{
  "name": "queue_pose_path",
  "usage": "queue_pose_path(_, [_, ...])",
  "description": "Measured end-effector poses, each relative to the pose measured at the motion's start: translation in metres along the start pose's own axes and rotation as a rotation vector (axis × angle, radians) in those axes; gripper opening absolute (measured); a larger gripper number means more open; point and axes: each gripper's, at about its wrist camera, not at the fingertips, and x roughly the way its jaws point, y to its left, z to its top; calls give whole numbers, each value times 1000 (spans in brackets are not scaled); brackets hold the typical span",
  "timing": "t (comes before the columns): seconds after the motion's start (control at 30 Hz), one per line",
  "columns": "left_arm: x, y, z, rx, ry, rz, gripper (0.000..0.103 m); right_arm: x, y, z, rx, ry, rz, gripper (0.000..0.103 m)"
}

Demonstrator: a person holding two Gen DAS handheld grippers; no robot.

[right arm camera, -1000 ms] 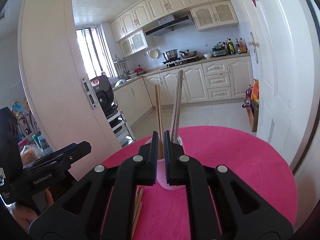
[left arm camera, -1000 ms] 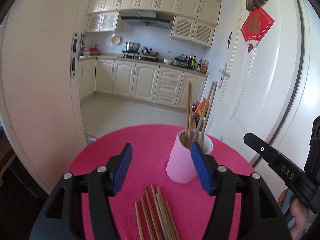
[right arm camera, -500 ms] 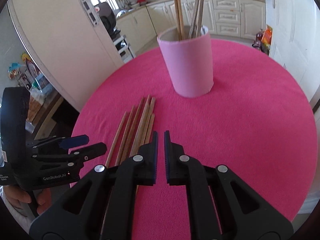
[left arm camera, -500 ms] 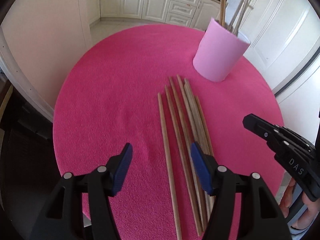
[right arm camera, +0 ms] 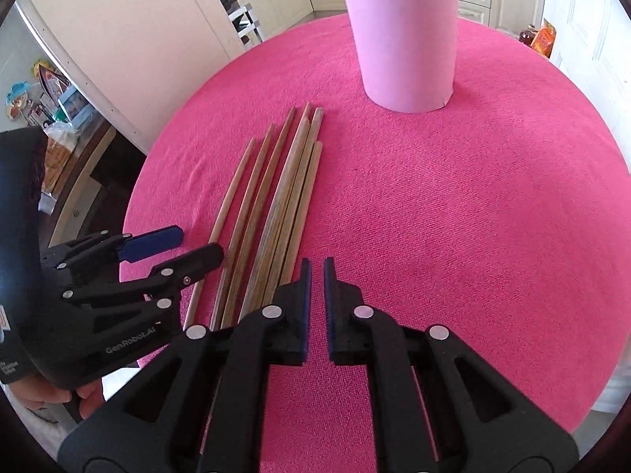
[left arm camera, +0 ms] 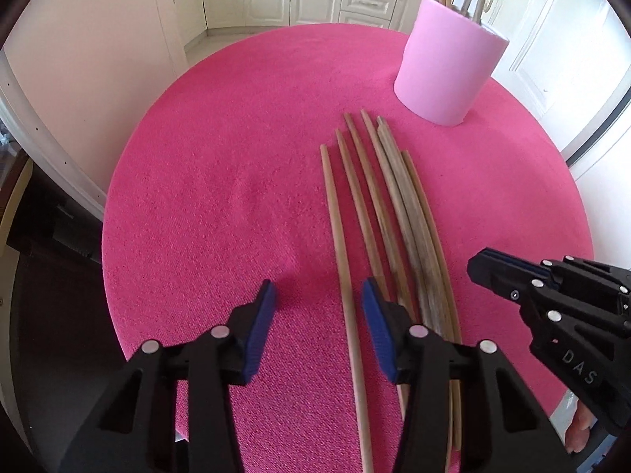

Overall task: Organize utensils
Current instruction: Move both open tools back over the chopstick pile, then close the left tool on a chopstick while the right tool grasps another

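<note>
Several wooden chopsticks [left arm camera: 394,205] lie side by side on the round pink-covered table [left arm camera: 221,157], also in the right wrist view as chopsticks [right arm camera: 276,197]. Behind them stands a pink cup [left arm camera: 445,75] with more chopsticks upright in it. My left gripper [left arm camera: 318,295] hangs low over the near ends. Its jaws are closing with the leftmost chopstick [left arm camera: 347,295] between them, and the pads are clear of it. My right gripper [right arm camera: 316,272] is shut and holds nothing, just right of the bundle. The pink cup [right arm camera: 406,47] is at the top of that view.
The table edge curves close on the left and near sides, with floor below. A cream door panel [left arm camera: 79,59] stands to the left and a white door [left arm camera: 572,59] to the right, with kitchen cabinets beyond. A person's hand [right arm camera: 86,398] holds the left gripper [right arm camera: 193,246].
Both grippers have dropped and tipped down from the kitchen view onto the table. The left jaws have narrowed around the leftmost chopstick. The right jaws stay shut.
</note>
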Motion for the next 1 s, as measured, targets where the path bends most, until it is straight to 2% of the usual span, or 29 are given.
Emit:
queue_pose_path(0.2, [-6,-2,2,5,-11,20,32,7,9,7,-17,27,-7,7])
queue_pose_path(0.67, [-4,3,-1,-1,-16,19,26,18,21,20,-56,114,-81,9])
queue_pose_path(0.87, [-4,10,1,-33,-18,21,12,23,27,25,-112,131,-143,10])
queue_pose_path(1.0, [-5,20,2,-84,-20,-15,6,20,20,22,-119,113,-117,10])
